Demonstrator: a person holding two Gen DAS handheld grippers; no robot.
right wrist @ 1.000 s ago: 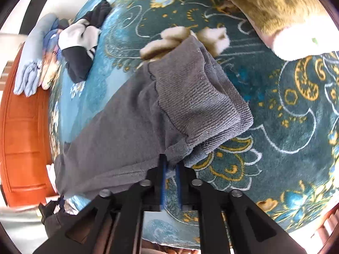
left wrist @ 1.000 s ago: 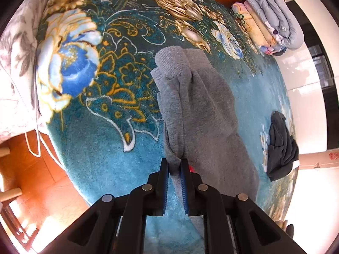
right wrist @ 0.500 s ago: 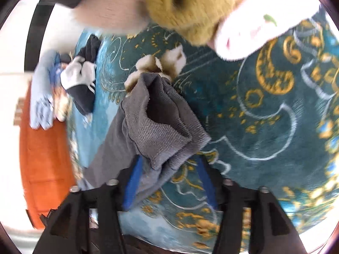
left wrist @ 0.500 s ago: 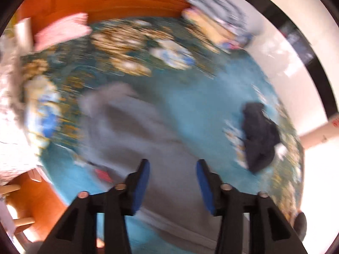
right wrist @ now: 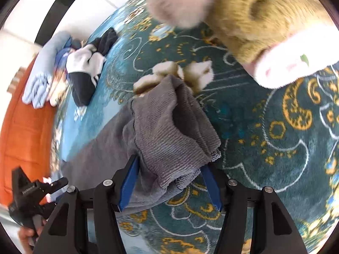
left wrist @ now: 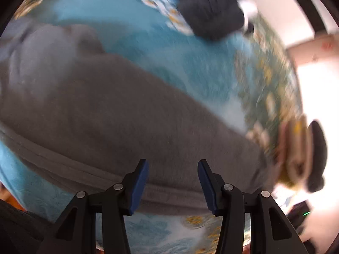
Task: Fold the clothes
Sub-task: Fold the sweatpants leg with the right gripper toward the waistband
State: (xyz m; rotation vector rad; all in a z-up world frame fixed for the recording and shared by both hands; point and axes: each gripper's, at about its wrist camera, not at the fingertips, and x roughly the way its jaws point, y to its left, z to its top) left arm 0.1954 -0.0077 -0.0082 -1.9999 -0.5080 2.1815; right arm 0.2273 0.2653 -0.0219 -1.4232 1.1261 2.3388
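A grey garment (left wrist: 118,114) lies on the teal flowered blanket (left wrist: 190,59). Its ribbed cuff end (right wrist: 169,135) is folded back over itself in the right wrist view. My left gripper (left wrist: 172,182) is open and empty, just above the garment's near hem. My right gripper (right wrist: 169,182) is open, its blue pads on either side of the folded cuff end, not clamped. The left gripper also shows in the right wrist view (right wrist: 34,192) at the far end of the garment. The left wrist view is blurred.
A dark navy and white garment (right wrist: 89,67) lies crumpled further along the blanket, also in the left wrist view (left wrist: 209,10). Folded pale blue clothes (right wrist: 44,72) sit by the orange wooden headboard (right wrist: 23,131). A tan plush toy (right wrist: 264,14) lies at the blanket's far side.
Both grippers have opened and let go of the grey garment. The left gripper swung right, along the garment toward its other end. The right gripper pulled back slightly from the cuff.
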